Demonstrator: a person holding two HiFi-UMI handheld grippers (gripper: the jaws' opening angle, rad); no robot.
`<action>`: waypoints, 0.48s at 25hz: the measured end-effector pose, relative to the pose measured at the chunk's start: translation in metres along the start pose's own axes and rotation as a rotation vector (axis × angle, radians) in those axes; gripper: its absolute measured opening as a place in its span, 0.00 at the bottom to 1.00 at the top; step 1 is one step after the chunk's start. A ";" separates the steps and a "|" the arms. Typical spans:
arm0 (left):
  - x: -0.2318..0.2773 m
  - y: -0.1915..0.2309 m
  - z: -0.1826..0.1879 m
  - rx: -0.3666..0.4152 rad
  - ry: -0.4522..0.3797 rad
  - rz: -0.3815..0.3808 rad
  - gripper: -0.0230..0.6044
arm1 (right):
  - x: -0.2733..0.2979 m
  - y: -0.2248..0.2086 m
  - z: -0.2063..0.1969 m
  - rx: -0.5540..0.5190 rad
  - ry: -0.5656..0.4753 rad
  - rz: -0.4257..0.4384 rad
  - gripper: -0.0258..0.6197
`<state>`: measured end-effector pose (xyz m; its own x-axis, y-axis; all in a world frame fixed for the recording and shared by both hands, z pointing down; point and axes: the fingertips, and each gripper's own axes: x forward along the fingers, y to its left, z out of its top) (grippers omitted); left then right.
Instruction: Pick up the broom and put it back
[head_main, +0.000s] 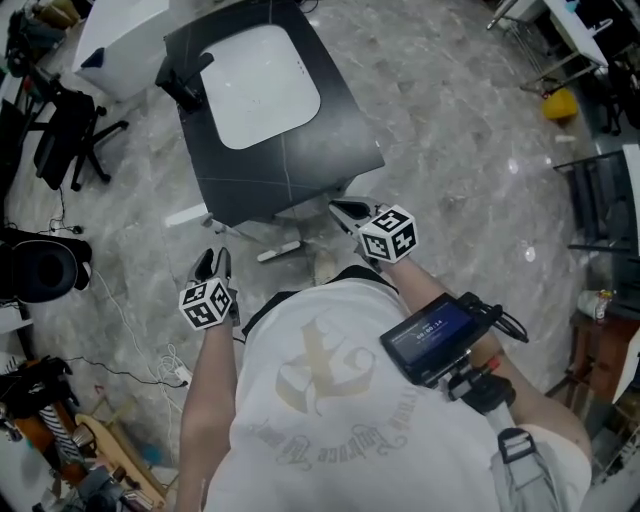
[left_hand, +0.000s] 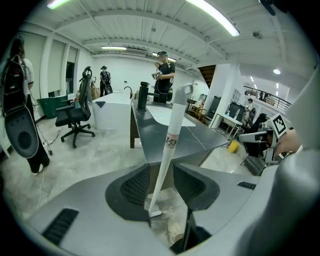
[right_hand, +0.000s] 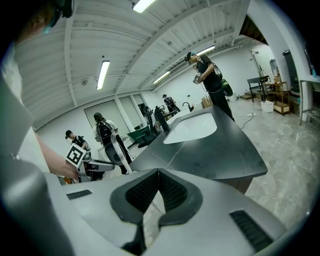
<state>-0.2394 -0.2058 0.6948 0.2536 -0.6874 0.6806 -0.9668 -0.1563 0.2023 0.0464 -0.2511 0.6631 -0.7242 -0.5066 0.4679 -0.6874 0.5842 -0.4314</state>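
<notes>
Left gripper (left_hand: 161, 168), jaws apart, before broom handle (left_hand: 173, 125) leaning against dark table (left_hand: 202, 141), right gripper (right_hand: 159, 171) clenched empty, office chair (left_hand: 75, 118) beyond

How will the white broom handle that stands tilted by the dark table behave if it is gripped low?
The broom handle looks thin, straight and rigid, so it probably stays stiff. It is long and stands tilted by the dark table, so gripped low it may swing or tip sideways. Its smooth surface may slip in the left claw, whose jaws stand apart round it.
</notes>
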 end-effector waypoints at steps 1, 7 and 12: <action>-0.005 0.003 -0.008 -0.010 0.007 0.001 0.28 | 0.000 0.006 0.000 -0.004 -0.001 0.000 0.07; -0.041 0.019 -0.042 -0.082 0.007 -0.020 0.26 | 0.005 0.047 -0.004 -0.027 -0.007 -0.001 0.07; -0.073 0.027 -0.047 -0.088 -0.031 -0.082 0.12 | 0.015 0.090 -0.013 -0.050 -0.010 0.025 0.07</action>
<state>-0.2825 -0.1267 0.6838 0.3296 -0.6964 0.6375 -0.9358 -0.1512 0.3186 -0.0255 -0.1975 0.6416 -0.7416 -0.4977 0.4498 -0.6659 0.6272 -0.4040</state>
